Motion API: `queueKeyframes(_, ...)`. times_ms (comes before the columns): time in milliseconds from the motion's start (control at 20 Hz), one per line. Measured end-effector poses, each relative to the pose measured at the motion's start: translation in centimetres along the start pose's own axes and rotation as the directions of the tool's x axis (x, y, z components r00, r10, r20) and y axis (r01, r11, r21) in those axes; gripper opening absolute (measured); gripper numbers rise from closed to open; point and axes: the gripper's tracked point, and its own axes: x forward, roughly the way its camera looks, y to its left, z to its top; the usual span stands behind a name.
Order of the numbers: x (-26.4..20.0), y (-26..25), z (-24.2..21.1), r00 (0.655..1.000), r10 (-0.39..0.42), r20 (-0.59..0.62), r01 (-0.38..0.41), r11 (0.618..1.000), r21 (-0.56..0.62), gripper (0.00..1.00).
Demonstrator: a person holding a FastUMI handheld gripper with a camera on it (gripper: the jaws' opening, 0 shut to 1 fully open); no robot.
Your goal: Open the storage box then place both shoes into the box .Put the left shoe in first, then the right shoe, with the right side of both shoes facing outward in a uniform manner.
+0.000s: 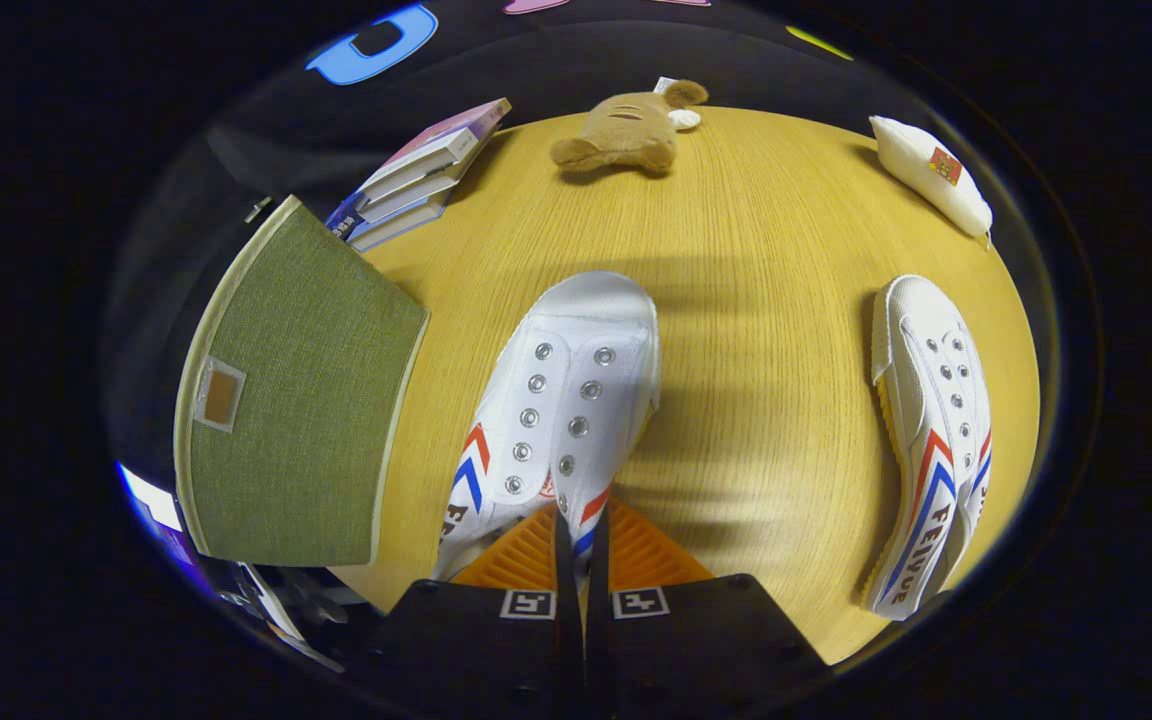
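One shoe [561, 400] is pinched at its collar by the gripper [581, 535] (lid [296, 400] open), next into the box.

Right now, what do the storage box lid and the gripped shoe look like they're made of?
Storage box lid: coarse green woven fabric, matte, pale piping; likely cloth over board. White shoe: matte canvas with shiny metal eyelets and a probably rubber toe. The hand-held gripper is shut on the shoe's side wall.
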Motion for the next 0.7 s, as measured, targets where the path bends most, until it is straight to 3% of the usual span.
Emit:
queueKeyframes(350, -3.6, 0.5, 0.6, 0.997, -0.055, 0.061, 0.049, 0.995, 0.092, 0.06)
queueKeyframes(700, -11.2, 5.6, 3.4, 0.982, -0.070, 0.176, 0.040, 0.985, 0.170, 0.05)
